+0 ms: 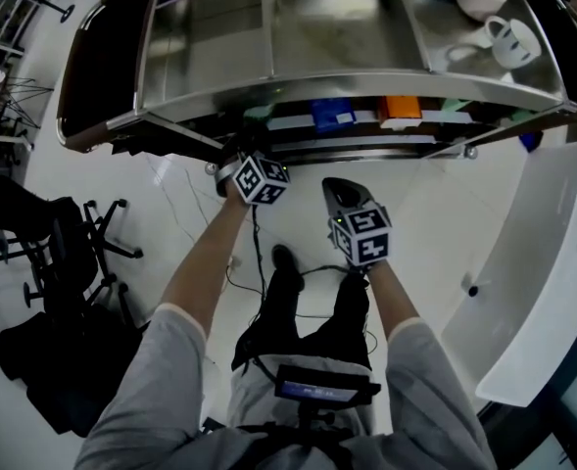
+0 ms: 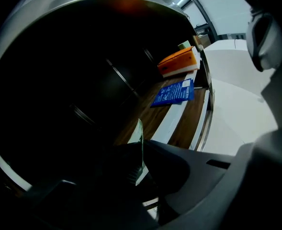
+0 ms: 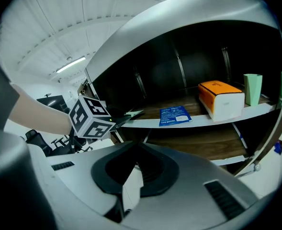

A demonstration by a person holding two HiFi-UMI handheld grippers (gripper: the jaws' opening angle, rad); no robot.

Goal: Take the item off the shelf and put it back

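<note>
A thin pale green packet (image 2: 140, 137) stands edge-on between the jaws of my left gripper (image 2: 140, 164), which is shut on it. From the right gripper view, the same packet (image 3: 131, 114) is at the left end of the white shelf board (image 3: 203, 120), beside the left gripper's marker cube (image 3: 89, 117). In the head view my left gripper (image 1: 252, 155) reaches under the steel top to the shelf edge. My right gripper (image 1: 344, 192) hangs back from the shelf, and its jaws (image 3: 138, 147) are shut with nothing in them.
A blue packet (image 3: 175, 115), an orange and white box (image 3: 221, 98) and a green carton (image 3: 253, 89) sit further right on the same board. Mugs (image 1: 508, 39) stand on the steel top (image 1: 210, 47). A white counter (image 1: 543, 262) is at the right, office chairs (image 1: 72, 253) at the left.
</note>
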